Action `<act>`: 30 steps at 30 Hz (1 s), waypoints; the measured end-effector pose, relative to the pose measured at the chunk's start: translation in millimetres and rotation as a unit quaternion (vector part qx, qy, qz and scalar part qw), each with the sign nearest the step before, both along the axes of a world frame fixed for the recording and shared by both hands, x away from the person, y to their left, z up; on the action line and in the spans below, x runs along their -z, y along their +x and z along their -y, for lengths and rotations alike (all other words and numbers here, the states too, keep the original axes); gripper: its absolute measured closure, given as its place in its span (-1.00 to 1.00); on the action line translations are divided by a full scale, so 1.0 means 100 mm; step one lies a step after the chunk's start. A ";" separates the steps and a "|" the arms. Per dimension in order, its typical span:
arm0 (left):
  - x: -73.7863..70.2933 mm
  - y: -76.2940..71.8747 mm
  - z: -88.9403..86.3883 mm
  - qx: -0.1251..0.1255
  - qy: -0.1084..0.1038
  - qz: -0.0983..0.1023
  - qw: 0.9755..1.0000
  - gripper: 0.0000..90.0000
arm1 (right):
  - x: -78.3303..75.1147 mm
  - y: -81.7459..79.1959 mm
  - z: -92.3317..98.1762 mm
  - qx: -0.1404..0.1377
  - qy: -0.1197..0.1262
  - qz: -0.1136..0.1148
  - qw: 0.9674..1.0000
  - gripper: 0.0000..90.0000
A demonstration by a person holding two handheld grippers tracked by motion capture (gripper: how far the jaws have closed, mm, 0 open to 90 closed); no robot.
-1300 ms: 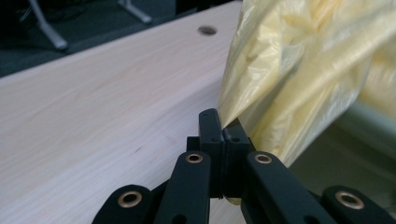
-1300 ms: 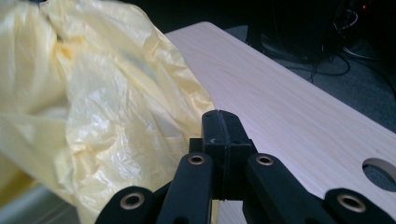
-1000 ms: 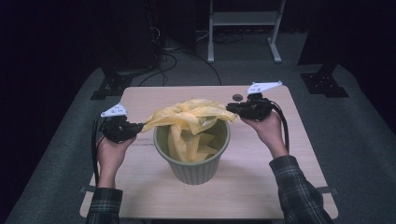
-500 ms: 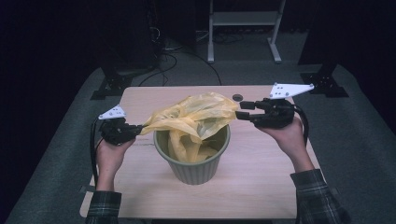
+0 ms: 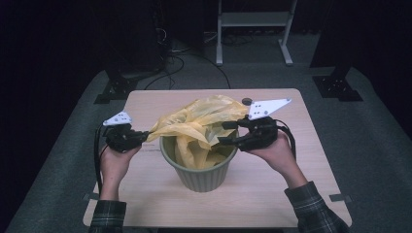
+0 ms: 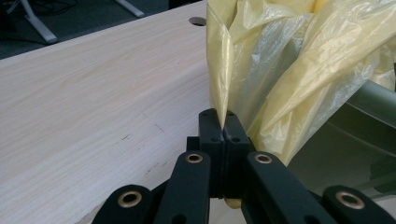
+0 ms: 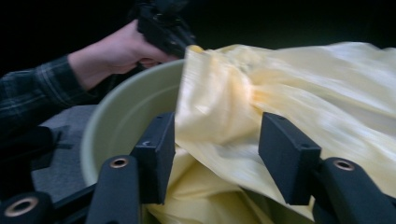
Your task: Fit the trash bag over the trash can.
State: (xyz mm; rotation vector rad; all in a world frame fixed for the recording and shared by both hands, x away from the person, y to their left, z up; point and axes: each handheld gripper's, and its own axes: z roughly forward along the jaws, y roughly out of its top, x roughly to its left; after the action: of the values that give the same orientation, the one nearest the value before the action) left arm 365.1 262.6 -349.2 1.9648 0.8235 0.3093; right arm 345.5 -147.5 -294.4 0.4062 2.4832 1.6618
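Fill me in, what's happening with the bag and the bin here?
A person is fitting a yellow plastic bag into a green bin on the wooden table. The left gripper is shut on the bag's edge at the bin's left side. The right gripper has just been opening; its jaws stand apart with bag film between them, not pinched. The bag is bunched over the rim, not yet spread.

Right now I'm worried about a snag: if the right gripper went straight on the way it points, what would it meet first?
Most likely the yellow bag. The right gripper has just been opening, and the film bulges between its jaws, over the green bin. How close the film lies is hard to judge.
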 end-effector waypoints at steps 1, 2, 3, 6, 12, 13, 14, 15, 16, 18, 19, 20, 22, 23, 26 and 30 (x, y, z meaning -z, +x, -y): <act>0.00 -0.01 0.00 -0.001 -0.002 0.000 1.000 0.99 | 0.00 -0.02 -0.07 -0.011 0.000 -0.005 1.000 -0.02; 0.00 -0.01 0.00 -0.001 -0.001 0.000 1.000 0.99 | 0.00 -0.03 -0.13 -0.017 -0.004 -0.006 1.000 -0.04; -0.01 -0.02 -0.01 0.000 -0.001 0.001 1.000 0.99 | 0.00 -0.05 -0.19 -0.021 -0.013 -0.007 1.000 -0.04; -0.02 -0.04 -0.02 0.000 -0.002 0.002 1.000 0.99 | 0.04 -0.06 -0.33 -0.030 -0.036 -0.011 0.999 0.00; -0.04 -0.07 -0.03 0.002 -0.011 0.004 1.000 0.99 | 0.04 -0.08 -0.44 -0.017 -0.075 0.006 0.997 0.51; -0.04 -0.07 -0.03 0.003 -0.013 0.005 1.000 0.99 | 0.04 -0.08 -0.45 -0.016 -0.082 0.008 0.996 0.53; -0.04 -0.07 -0.03 0.003 -0.014 0.005 1.000 0.99 | 0.05 -0.08 -0.47 -0.015 -0.088 0.010 0.996 0.52; -0.04 -0.07 -0.03 0.003 -0.015 0.005 1.000 0.99 | 0.05 -0.08 -0.48 -0.016 -0.090 0.007 0.996 0.45; -0.05 -0.08 -0.03 0.004 -0.015 0.006 1.000 0.99 | 0.05 -0.07 -0.51 -0.015 -0.095 0.005 0.995 0.37; -0.05 -0.08 -0.03 0.005 -0.015 0.007 1.000 0.99 | 0.06 -0.05 -0.55 -0.010 -0.104 0.001 0.995 0.46; -0.05 -0.09 -0.03 0.006 -0.015 0.006 1.000 0.99 | 0.07 -0.05 -0.57 -0.006 -0.112 0.002 0.994 0.60; -0.06 -0.09 -0.03 0.006 -0.016 0.007 1.000 0.99 | 0.08 -0.04 -0.58 -0.006 -0.115 0.004 0.993 0.77; -0.07 -0.10 -0.04 0.007 -0.016 0.009 1.000 0.99 | 0.08 -0.05 -0.58 -0.004 -0.109 0.013 0.994 0.96; -0.07 -0.11 -0.04 0.007 -0.016 0.010 1.000 0.99 | 0.07 -0.05 -0.55 -0.007 -0.099 0.014 0.995 0.99; -0.11 -0.16 -0.06 0.017 -0.035 0.015 0.999 0.99 | -0.01 -0.09 -0.43 -0.010 -0.070 0.021 0.997 1.00; -0.20 -0.29 0.02 0.032 -0.035 0.025 0.999 0.97 | -0.10 -0.20 -0.28 -0.023 -0.063 0.028 0.997 1.00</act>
State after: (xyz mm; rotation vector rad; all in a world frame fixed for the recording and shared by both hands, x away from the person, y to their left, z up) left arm 336.4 260.7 -328.7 1.9079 0.7284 0.2861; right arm 325.2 -120.0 -284.2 0.2864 2.5581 1.4996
